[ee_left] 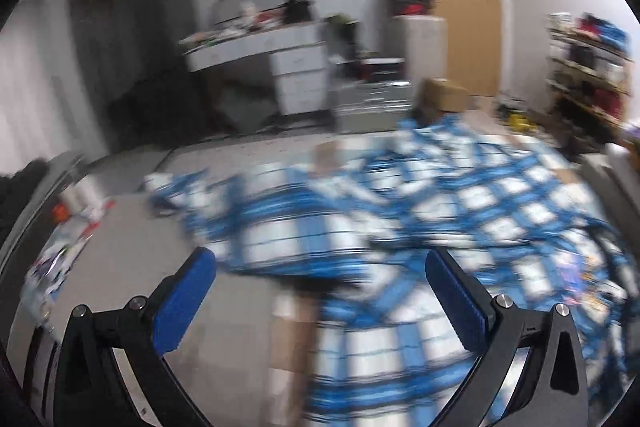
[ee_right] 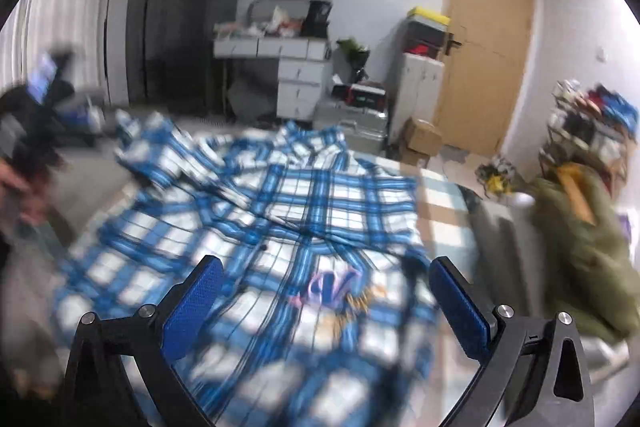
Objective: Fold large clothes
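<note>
Hovering with jaws wide apart and nothing inside, the left gripper (ee_left: 320,283) and right gripper (ee_right: 326,287) hang over the soft blue-and-white checked cloth shirt (ee_right: 280,223). It lies rumpled on the grey table (ee_left: 132,259). It looks light and floppy, so pinch a far edge or corner.

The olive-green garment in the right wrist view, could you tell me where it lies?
The olive-green garment lies heaped at the right edge of the right wrist view, beside the blue plaid shirt, below a cluttered shelf.
</note>
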`<act>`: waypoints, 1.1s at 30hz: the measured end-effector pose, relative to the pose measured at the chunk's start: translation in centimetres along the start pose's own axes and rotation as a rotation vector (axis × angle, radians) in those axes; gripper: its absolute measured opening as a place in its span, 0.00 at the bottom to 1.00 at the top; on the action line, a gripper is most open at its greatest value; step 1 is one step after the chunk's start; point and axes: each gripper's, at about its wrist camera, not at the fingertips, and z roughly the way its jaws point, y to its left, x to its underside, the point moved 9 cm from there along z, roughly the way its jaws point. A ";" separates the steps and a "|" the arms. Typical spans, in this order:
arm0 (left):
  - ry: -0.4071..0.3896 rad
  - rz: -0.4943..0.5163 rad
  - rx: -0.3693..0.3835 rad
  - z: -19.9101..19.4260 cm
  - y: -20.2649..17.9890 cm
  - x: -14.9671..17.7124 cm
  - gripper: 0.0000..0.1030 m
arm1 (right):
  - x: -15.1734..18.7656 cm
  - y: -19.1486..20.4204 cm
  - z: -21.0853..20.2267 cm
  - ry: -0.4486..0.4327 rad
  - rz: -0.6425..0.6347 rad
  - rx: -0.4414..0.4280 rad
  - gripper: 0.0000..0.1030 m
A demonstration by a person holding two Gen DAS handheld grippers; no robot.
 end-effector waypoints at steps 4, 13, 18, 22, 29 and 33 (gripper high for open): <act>0.097 -0.069 -0.122 4.4 5.9 0.0 0.99 | -1.5 1.2 6.0 0.004 0.069 -0.132 1.00; 0.250 -0.391 -0.153 12.3 17.8 -1.1 0.99 | 0.9 -2.0 7.8 0.073 0.561 -0.508 1.00; 0.306 -0.456 -0.191 14.7 20.9 -1.0 0.99 | 1.2 -4.7 7.3 0.031 0.735 -0.586 1.00; 0.338 -0.453 -0.127 15.8 19.1 -2.1 0.99 | 1.3 -4.7 7.8 0.054 0.773 -0.608 1.00; 0.427 -0.334 -0.070 19.0 14.7 -2.5 0.99 | 1.3 -4.2 8.1 0.071 0.766 -0.622 1.00; 0.515 -0.296 -0.143 20.8 14.9 -0.2 0.98 | 1.5 -4.3 8.0 0.077 0.775 -0.619 1.00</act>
